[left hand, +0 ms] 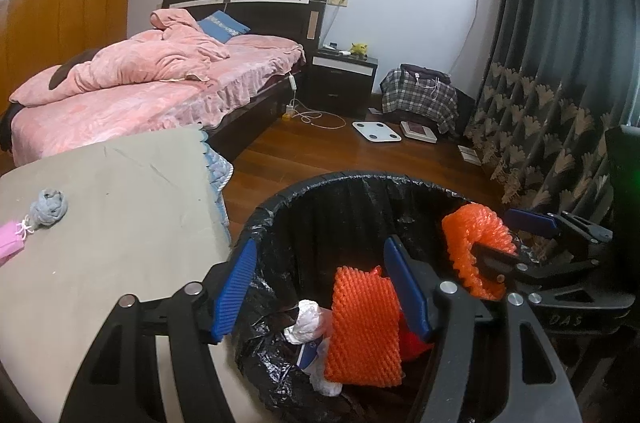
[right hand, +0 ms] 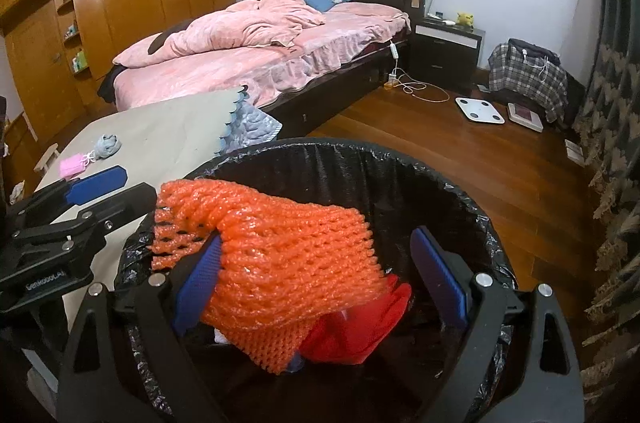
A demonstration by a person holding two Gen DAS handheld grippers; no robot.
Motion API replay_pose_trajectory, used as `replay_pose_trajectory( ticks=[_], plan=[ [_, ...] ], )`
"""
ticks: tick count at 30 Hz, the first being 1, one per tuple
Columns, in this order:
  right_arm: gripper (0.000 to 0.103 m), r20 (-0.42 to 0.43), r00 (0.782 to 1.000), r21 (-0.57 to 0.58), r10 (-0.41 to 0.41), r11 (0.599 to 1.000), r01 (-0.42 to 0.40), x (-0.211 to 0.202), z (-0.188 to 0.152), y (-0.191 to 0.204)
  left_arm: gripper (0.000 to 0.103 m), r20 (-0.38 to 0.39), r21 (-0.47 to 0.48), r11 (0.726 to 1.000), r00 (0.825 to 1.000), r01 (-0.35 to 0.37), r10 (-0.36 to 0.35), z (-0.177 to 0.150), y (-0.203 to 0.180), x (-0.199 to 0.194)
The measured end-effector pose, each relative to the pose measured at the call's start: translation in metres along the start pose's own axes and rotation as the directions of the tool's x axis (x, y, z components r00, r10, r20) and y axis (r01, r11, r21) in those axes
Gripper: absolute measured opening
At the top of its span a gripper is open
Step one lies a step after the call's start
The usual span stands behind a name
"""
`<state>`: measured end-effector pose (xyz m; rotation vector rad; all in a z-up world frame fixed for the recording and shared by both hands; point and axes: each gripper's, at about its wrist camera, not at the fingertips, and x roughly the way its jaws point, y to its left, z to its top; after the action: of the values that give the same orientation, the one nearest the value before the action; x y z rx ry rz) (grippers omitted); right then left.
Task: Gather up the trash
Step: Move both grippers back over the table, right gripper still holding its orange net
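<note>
In the lined bin (left hand: 360, 183), orange foam nets (left hand: 362, 327); both hand-held grippers (left hand: 324, 295) (right hand: 320, 283) spread.

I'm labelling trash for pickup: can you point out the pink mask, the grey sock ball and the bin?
pink mask (right hand: 72, 165), right wrist view, middle of its folded body.
grey sock ball (left hand: 50, 211), left wrist view, centre of the bundle.
bin (left hand: 360, 177), left wrist view, far rim with black liner.
</note>
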<state>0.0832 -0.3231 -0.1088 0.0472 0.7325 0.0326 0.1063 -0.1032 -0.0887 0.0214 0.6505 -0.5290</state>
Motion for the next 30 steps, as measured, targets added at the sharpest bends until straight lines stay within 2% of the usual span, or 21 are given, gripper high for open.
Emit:
replay_pose_trajectory(
  ticks=[4,7,12,15,20,25,30],
  plan=[
    [0.089,-0.001,1.000,0.015,0.007,1.000,-0.007,0.001,-0.001,-0.003,0.065,-0.007,0.009,1.000,1.000,-0.014,0.014,-0.001,0.002,0.002],
    [0.089,-0.001,1.000,0.014,0.018,1.000,-0.018,0.001,-0.002,-0.002,0.065,-0.012,-0.018,0.999,0.999,-0.033,0.032,-0.001,0.007,0.005],
    [0.089,-0.006,1.000,0.004,0.026,1.000,-0.026,0.002,-0.003,0.001,0.065,0.022,-0.004,1.000,1.000,0.022,-0.022,-0.003,0.012,0.000],
    [0.089,-0.056,0.998,-0.014,-0.021,1.000,0.021,0.012,-0.004,0.001,0.065,0.017,0.005,1.000,1.000,0.026,-0.026,-0.005,0.014,-0.001],
    [0.089,-0.082,0.993,0.041,0.083,0.996,-0.080,0.019,-0.007,0.003,0.065,-0.010,-0.016,1.000,1.000,-0.002,0.002,-0.014,0.024,-0.001],
    [0.089,-0.081,0.994,0.009,0.071,0.997,-0.071,0.021,-0.008,0.015,0.065,0.021,-0.023,0.999,0.999,0.024,-0.024,-0.015,0.031,-0.017],
    [0.089,-0.075,0.992,-0.007,0.102,0.995,-0.102,0.022,-0.006,0.024,0.065,0.035,0.018,0.999,0.998,0.050,-0.051,-0.013,0.034,-0.023]
  ],
)
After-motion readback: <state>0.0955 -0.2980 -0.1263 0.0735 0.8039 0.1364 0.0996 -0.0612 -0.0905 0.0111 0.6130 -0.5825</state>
